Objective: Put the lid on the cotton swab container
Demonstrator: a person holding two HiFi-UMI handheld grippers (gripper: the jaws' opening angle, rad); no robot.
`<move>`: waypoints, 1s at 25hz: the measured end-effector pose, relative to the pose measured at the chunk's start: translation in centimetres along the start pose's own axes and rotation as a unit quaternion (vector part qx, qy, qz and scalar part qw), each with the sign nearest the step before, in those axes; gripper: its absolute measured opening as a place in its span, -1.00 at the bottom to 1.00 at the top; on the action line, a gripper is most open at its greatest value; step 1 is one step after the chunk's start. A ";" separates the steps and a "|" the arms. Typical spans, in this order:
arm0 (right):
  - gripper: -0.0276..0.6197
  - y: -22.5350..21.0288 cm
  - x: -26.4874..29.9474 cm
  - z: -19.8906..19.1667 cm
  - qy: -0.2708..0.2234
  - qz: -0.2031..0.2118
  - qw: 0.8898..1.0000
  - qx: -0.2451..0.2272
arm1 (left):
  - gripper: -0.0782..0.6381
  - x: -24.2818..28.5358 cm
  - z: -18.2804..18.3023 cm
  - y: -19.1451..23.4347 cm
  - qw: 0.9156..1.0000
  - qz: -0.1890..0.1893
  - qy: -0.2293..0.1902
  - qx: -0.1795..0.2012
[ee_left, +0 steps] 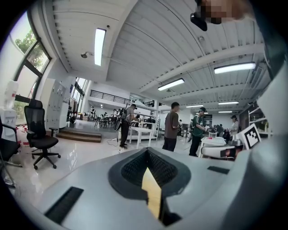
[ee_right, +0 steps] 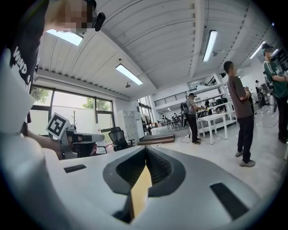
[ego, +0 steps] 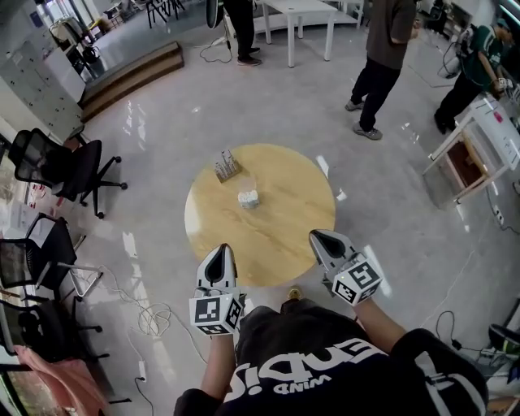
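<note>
A round wooden table (ego: 280, 219) stands on a pale glossy floor, and both grippers hang at its near edge, well apart from the things lying on it. The left gripper (ego: 221, 250) is over the table's near-left rim. Its 2 jaws are clenched together at the tip with nothing between them. The left gripper view shows the ribbed pads meeting, with only a thin yellow strip in the slit below them. The right gripper (ego: 318, 237) is over the table's near-right rim, likewise clamped tight and empty, its pads meeting along a closed seam. Each points away from the person, toward the table's far side. Near the table's middle, a little to the left, sits the cotton swab container (ego: 248, 197), a small white and clear thing too small to make out in detail. Whether its lid is on cannot be told. Beyond it, toward the table's far-left rim, stands a grey ribbed object (ego: 227, 166), near the container but apart from it. Left of the table is a black office chair (ego: 69, 166), and cables (ego: 150, 317) trail over the floor off the table's near-left side. Well beyond the table's far side, a person in dark trousers (ego: 378, 73) stands near a white desk (ego: 296, 16).
</note>
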State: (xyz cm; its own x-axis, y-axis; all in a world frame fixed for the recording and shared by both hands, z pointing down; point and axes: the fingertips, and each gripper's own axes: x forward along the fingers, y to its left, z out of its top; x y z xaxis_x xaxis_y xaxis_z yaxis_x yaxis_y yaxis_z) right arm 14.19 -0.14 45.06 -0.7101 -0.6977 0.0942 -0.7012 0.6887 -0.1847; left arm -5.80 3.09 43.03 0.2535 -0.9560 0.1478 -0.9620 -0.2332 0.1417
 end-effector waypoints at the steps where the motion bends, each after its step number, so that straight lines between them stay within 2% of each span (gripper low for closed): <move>1: -0.91 -0.2 0.6 0.1 0.002 0.004 1.000 -0.001 | -0.76 0.3 0.1 0.2 1.000 0.004 -0.001 -0.002; 10: -0.91 -1.2 5.0 0.3 0.005 0.023 1.000 0.001 | -0.75 2.0 0.0 3.4 1.000 0.028 0.003 -0.006; 25: -0.91 -2.3 12.4 1.7 -0.016 0.020 1.000 -0.002 | -0.75 8.0 1.6 8.4 1.000 -0.001 0.004 -0.003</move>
State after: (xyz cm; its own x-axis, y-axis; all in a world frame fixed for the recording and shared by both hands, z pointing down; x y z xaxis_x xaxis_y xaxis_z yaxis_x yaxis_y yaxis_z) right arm 7.17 -10.72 44.95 -0.7359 -0.6748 0.0560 -0.6718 0.7173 -0.1845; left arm -11.98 -6.83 43.86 0.2559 -0.9542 0.1547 -0.9609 -0.2337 0.1481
